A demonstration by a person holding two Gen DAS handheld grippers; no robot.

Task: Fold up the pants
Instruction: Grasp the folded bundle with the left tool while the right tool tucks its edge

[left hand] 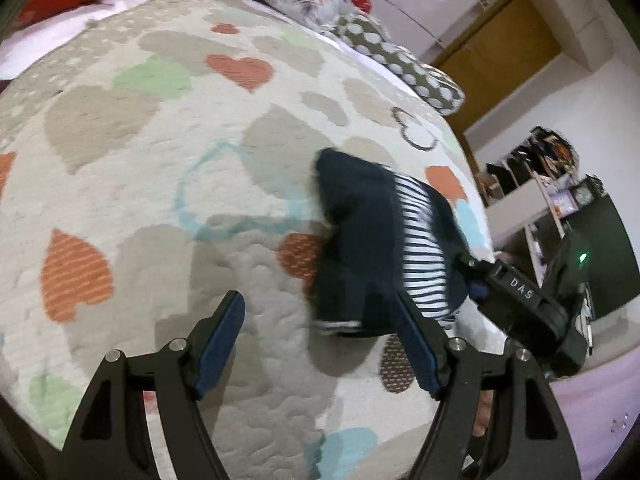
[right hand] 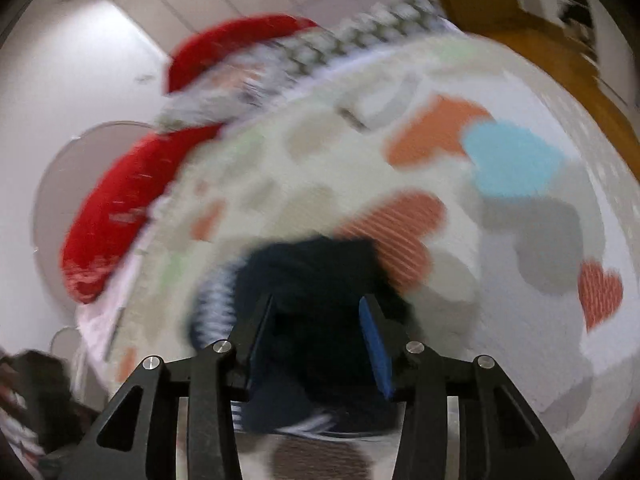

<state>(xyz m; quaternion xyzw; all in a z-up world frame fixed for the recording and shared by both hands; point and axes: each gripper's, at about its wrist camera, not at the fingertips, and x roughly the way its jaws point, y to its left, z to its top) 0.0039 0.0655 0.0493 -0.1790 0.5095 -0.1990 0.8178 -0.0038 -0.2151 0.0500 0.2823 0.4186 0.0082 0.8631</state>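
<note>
Two grippers work over a bed covered by a heart-patterned quilt (left hand: 168, 184), on which the dark navy pants (left hand: 352, 240) with a black-and-white striped band lie bunched near the quilt's right edge. The left gripper (left hand: 320, 336) hangs just beside the pants with its fingers (left hand: 222, 340) spread wide and holding nothing. The right gripper (right hand: 318, 344), seen through heavy blur, has its fingers (right hand: 374, 344) partly spread on either side of the pants fabric, and whether they actually pinch it cannot be told.
</note>
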